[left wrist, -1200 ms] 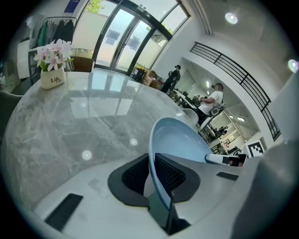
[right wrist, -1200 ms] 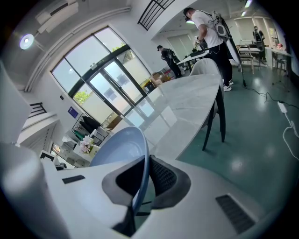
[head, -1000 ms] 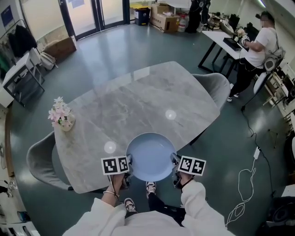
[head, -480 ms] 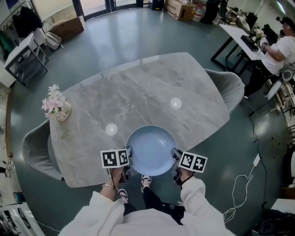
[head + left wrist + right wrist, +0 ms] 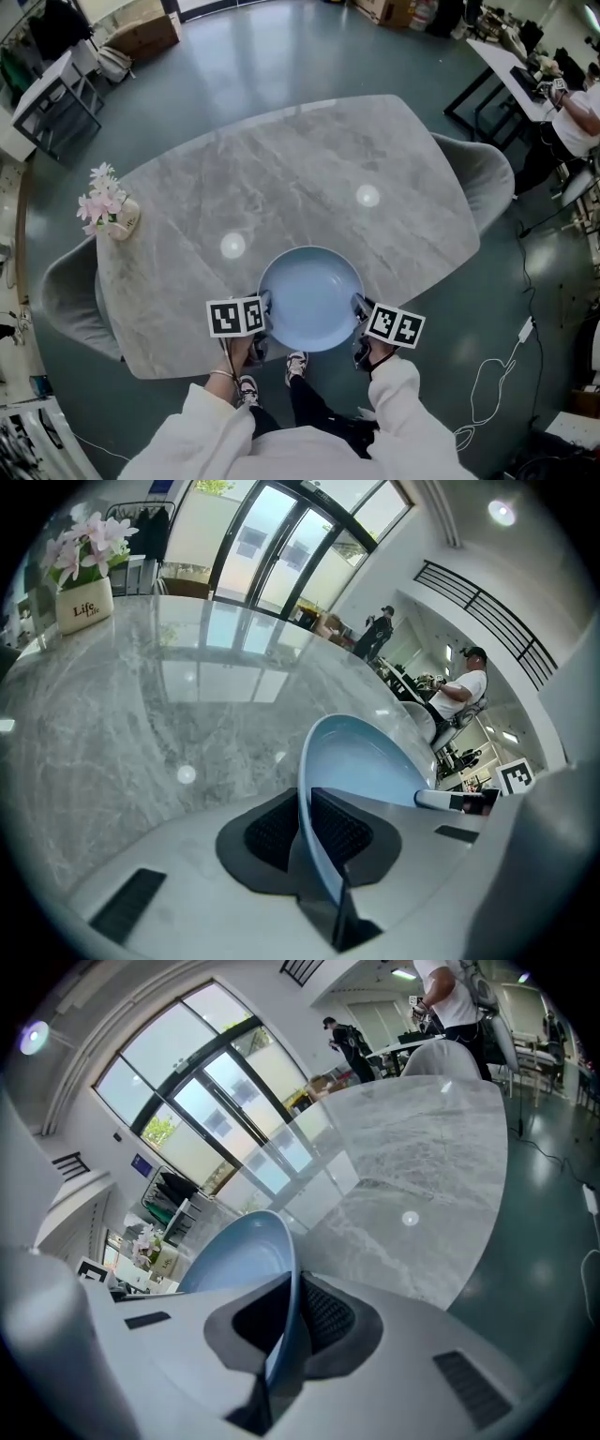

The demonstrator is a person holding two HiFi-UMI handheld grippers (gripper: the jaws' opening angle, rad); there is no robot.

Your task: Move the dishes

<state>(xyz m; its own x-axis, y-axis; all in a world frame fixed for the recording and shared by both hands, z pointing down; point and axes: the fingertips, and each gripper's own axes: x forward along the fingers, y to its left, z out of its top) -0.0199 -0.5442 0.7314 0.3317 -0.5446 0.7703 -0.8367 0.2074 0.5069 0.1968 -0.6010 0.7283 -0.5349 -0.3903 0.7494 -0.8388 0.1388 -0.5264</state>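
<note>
Two-sided hold on blue dish (image 5: 309, 298): left rim pinched in narrow jaws of left gripper (image 5: 265, 317), right rim in right gripper (image 5: 357, 317), over near edge of marble table (image 5: 281, 159), well apart from flower pot (image 5: 120, 223).

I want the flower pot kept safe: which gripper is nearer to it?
Left. The left gripper grips the blue plate at the rim facing the flower pot; the right gripper holds the opposite rim, farther from it.
</note>
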